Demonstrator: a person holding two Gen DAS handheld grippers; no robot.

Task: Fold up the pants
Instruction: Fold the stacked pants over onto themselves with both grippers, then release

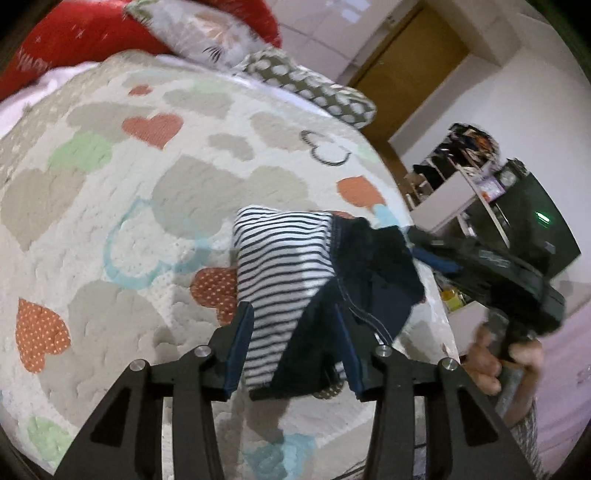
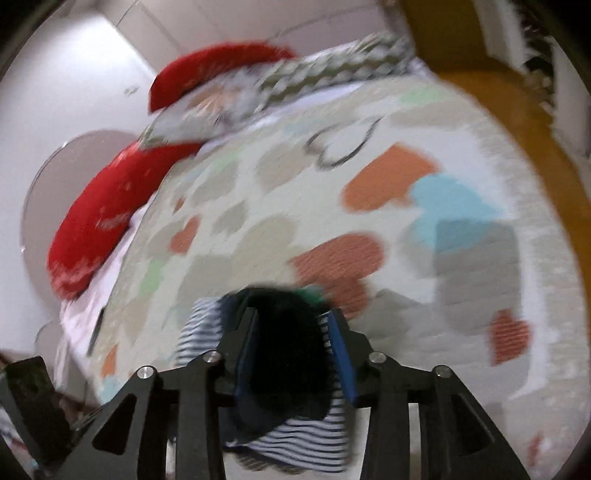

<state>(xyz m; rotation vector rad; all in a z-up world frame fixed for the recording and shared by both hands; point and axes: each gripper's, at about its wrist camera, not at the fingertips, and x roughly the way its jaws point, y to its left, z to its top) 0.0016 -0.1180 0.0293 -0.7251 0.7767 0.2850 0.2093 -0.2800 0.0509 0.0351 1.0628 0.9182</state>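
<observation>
The pants [image 1: 284,266] are a bunched bundle of white-and-navy striped cloth with a dark navy part, held up above the bed. My left gripper [image 1: 293,332] is shut on the near end, with striped cloth against one pad and navy cloth against the other. In the left wrist view, my right gripper [image 1: 410,240] comes in from the right, and a hand [image 1: 495,365] holds its grip. The right wrist view is blurred. There my right gripper [image 2: 292,317] is shut on the pants [image 2: 288,369], with dark cloth filling the gap and stripes hanging below.
The bed [image 1: 110,221] has a white quilt with coloured hearts. At its far end lie a red pillow [image 1: 74,37], a patterned pillow [image 1: 207,29] and a dotted cushion [image 1: 314,88]. To the right of the bed stand a wooden door [image 1: 406,55], a cluttered shelf [image 1: 469,155] and a black box [image 1: 535,221].
</observation>
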